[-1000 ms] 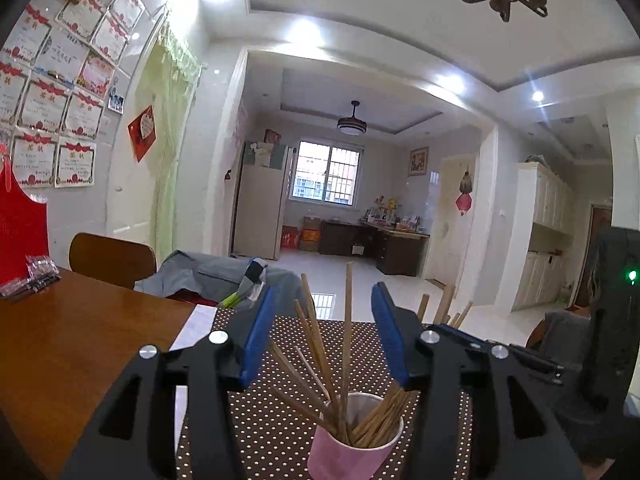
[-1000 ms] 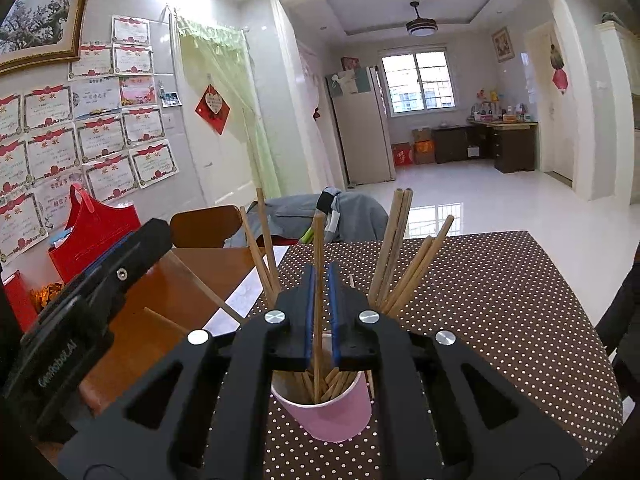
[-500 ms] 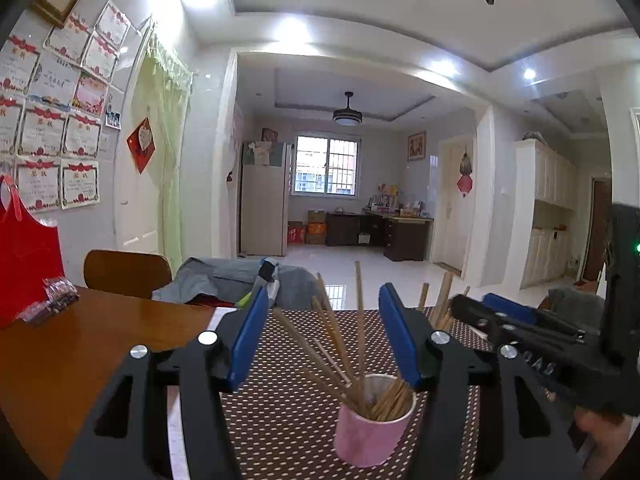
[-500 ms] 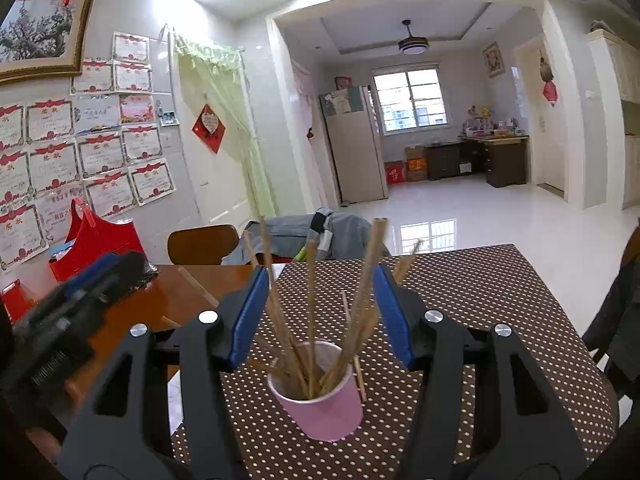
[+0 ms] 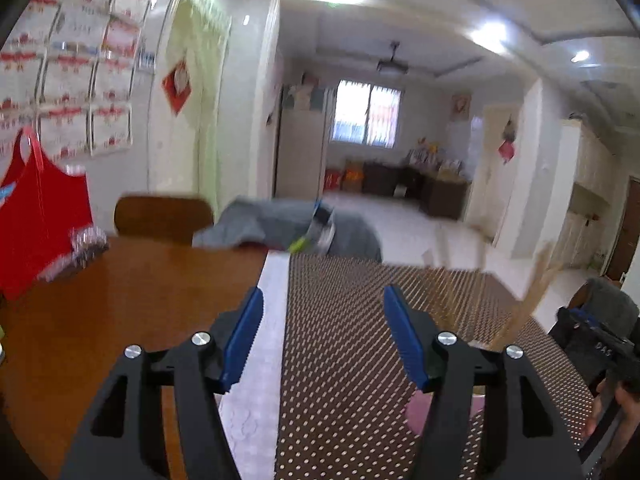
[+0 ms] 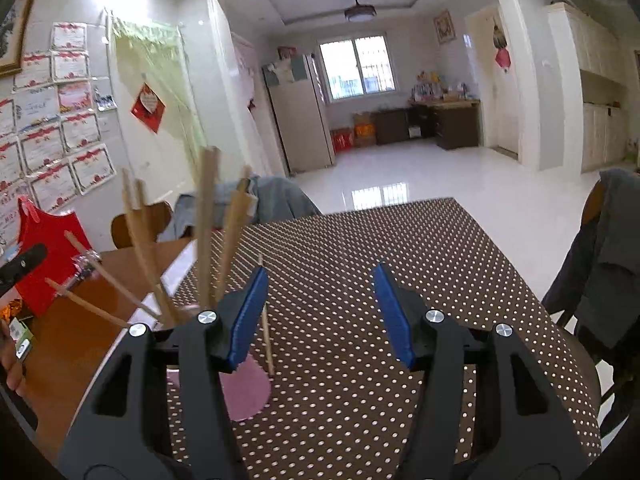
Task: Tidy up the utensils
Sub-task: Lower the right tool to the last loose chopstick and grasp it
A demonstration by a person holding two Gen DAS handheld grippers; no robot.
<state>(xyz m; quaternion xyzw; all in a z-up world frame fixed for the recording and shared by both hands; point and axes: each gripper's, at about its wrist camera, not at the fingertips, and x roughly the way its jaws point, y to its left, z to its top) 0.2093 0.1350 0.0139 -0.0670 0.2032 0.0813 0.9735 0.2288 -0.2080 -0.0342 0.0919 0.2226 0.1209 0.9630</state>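
A pink cup (image 6: 244, 388) holds several wooden chopsticks (image 6: 206, 232) on the brown dotted tablecloth (image 6: 360, 264). It stands low left in the right wrist view, partly behind the left finger. One chopstick (image 6: 266, 320) lies on the cloth beside it. My right gripper (image 6: 318, 316) is open and empty, to the right of the cup. In the blurred left wrist view the cup (image 5: 418, 412) and chopsticks (image 5: 528, 308) sit right of my left gripper (image 5: 322, 338), which is open and empty.
A red bag (image 5: 36, 212) and a small packet (image 5: 86, 242) sit at the left of the wooden table (image 5: 120, 300). A chair (image 5: 162, 218) with grey clothing (image 5: 280, 224) stands behind. Another chair with a jacket (image 6: 600, 248) is at the right.
Both grippers have drawn away from the cup: the left swung left, the right swung right. The right gripper went from shut on a chopstick to open, leaving it in the cup.
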